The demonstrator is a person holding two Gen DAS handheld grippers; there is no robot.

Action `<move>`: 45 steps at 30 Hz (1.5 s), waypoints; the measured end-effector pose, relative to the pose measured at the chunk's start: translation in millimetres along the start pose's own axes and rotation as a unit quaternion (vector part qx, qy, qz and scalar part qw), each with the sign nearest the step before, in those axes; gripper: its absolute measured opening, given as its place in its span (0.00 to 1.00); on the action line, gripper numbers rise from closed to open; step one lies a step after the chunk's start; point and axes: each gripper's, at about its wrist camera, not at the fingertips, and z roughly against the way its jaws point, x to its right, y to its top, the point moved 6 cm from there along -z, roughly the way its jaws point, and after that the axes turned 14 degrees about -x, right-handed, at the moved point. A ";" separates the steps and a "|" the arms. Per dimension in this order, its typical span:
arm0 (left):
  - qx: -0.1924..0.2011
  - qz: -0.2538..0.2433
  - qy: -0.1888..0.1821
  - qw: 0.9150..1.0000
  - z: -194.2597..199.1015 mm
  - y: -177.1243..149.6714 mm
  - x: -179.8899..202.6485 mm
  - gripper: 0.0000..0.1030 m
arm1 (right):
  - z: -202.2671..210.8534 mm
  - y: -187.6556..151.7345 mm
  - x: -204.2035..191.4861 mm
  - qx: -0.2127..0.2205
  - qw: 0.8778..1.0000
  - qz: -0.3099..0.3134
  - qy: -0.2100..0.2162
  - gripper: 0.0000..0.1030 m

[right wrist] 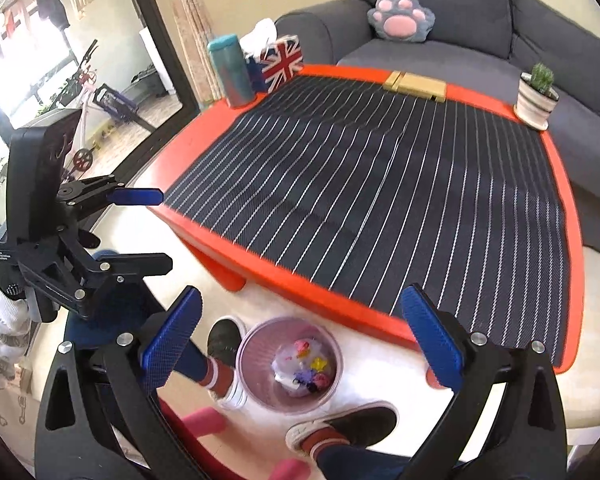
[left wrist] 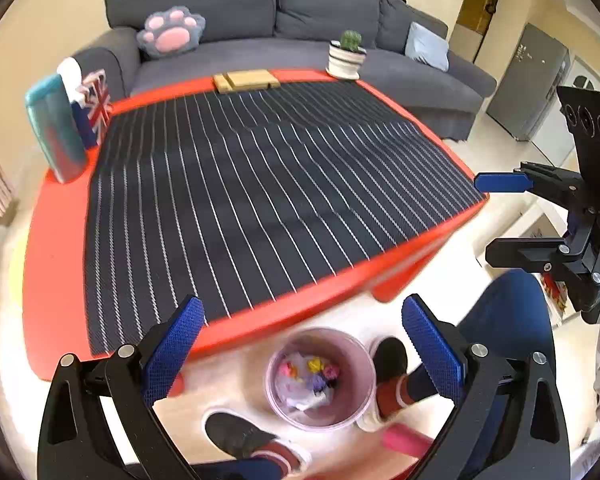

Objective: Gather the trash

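A clear pink-tinted trash bin (left wrist: 320,378) stands on the floor by the table's near edge, between the person's feet. It holds crumpled coloured paper scraps (left wrist: 312,376). It also shows in the right wrist view (right wrist: 290,364), with the scraps (right wrist: 308,368) inside. My left gripper (left wrist: 300,344) is open and empty above the bin. My right gripper (right wrist: 300,340) is open and empty above the bin too. The right gripper shows at the right edge of the left wrist view (left wrist: 500,216), and the left gripper at the left of the right wrist view (right wrist: 156,228).
A red low table (left wrist: 60,264) carries a dark striped mat (left wrist: 252,184), a teal bottle (left wrist: 56,128), a Union Jack tissue box (left wrist: 94,108), a wooden block (left wrist: 246,80) and a potted cactus (left wrist: 346,56). A grey sofa (left wrist: 300,24) stands behind. The person's shoes (left wrist: 240,436) flank the bin.
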 end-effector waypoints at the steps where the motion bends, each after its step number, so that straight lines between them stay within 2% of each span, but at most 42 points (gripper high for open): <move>1: 0.006 -0.001 0.002 1.000 2.7 3.3 -1.1 0.93 | 1.7 3.7 1.3 0.005 1.000 0.000 -0.003 0.95; 10: 0.064 0.010 0.018 0.998 21.0 37.5 -14.5 0.93 | 17.0 34.5 11.5 0.058 0.998 -0.003 -0.036 0.95; 14: 0.087 0.013 0.008 0.996 25.6 49.7 -19.6 0.93 | 19.1 44.8 16.5 0.076 0.996 -0.010 -0.045 0.95; 16: 0.091 0.015 0.011 0.996 24.6 54.8 -22.4 0.93 | 18.3 48.3 18.2 0.080 0.996 -0.012 -0.046 0.95; 19: 0.096 0.017 0.043 0.994 21.8 59.1 -27.0 0.94 | 16.1 53.1 20.3 0.085 0.995 -0.013 -0.048 0.95; 21: 0.094 0.023 0.050 0.994 19.1 61.9 -29.4 0.94 | 15.4 55.1 21.8 0.086 0.995 -0.014 -0.048 0.95; 34: 0.102 0.028 0.020 0.994 17.9 70.7 -31.9 0.94 | 9.6 63.3 30.5 0.090 0.994 -0.020 -0.060 0.95; 45: 0.104 0.029 0.018 0.994 14.8 71.3 -32.7 0.94 | 8.8 62.1 31.7 0.088 0.994 -0.022 -0.063 0.95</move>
